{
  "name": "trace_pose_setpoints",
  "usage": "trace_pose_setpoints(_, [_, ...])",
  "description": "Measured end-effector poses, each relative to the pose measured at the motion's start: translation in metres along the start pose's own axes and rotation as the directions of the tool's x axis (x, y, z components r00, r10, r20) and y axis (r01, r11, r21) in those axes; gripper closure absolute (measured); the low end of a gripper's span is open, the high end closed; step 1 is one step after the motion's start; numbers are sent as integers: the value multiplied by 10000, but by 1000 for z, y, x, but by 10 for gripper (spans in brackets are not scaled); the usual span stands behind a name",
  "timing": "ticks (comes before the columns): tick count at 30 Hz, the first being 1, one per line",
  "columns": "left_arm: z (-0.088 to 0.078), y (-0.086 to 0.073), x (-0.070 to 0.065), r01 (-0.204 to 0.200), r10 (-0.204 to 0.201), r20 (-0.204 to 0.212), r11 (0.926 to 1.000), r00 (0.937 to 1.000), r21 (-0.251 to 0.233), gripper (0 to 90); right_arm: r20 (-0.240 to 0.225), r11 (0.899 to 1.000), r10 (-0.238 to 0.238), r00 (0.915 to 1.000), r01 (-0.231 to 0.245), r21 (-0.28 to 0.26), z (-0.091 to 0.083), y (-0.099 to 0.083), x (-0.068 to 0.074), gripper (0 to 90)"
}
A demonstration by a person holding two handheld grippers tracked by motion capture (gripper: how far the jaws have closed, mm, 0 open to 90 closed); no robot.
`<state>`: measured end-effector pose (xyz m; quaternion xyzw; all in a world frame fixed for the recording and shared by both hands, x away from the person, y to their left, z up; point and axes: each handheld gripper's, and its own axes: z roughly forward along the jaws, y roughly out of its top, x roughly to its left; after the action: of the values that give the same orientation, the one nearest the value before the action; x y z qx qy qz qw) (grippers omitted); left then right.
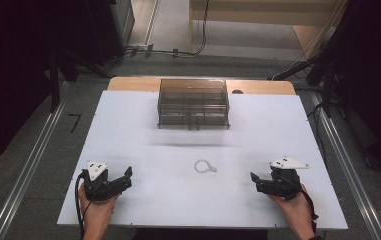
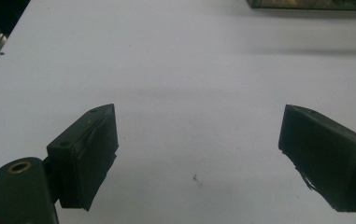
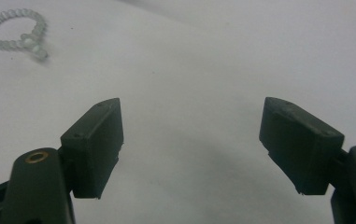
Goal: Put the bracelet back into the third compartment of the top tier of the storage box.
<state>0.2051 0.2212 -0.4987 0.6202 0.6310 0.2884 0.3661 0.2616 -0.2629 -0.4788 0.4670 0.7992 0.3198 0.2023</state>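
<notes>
Left gripper point(image 1: 124, 179) at lower left of the high view, jaws spread wide, nothing between them. Right gripper point(image 1: 256, 181) at lower right, jaws likewise wide apart and empty. Beaded bracelet point(image 1: 204, 166) flat on the white table point(image 1: 143, 140), lower centre, between both grippers, well apart from each. Smoky clear drawer box point(image 1: 193, 103) at upper centre.

The white table point(image 1: 143, 135) is bare in the middle and lower part of the frame. A little bead ring point(image 1: 205, 166) lies at center. A clear box point(image 1: 193, 102) blocks the top middle.
</notes>
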Motion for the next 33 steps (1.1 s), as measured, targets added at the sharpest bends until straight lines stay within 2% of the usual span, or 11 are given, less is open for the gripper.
trace_pose_setpoints(17, [0, 0, 0, 16, -16, -20, 10000, 10000, -25, 120, -250, 9997, -251, 9994, 250, -31, 6, 8, 12, 205])
trace_pose_setpoints(33, [1, 0, 0, 11, -11, -18, 10000, 10000, 49, 121, -788, 9989, -454, 9959, 460, 63, 15, 16, 26, 211])
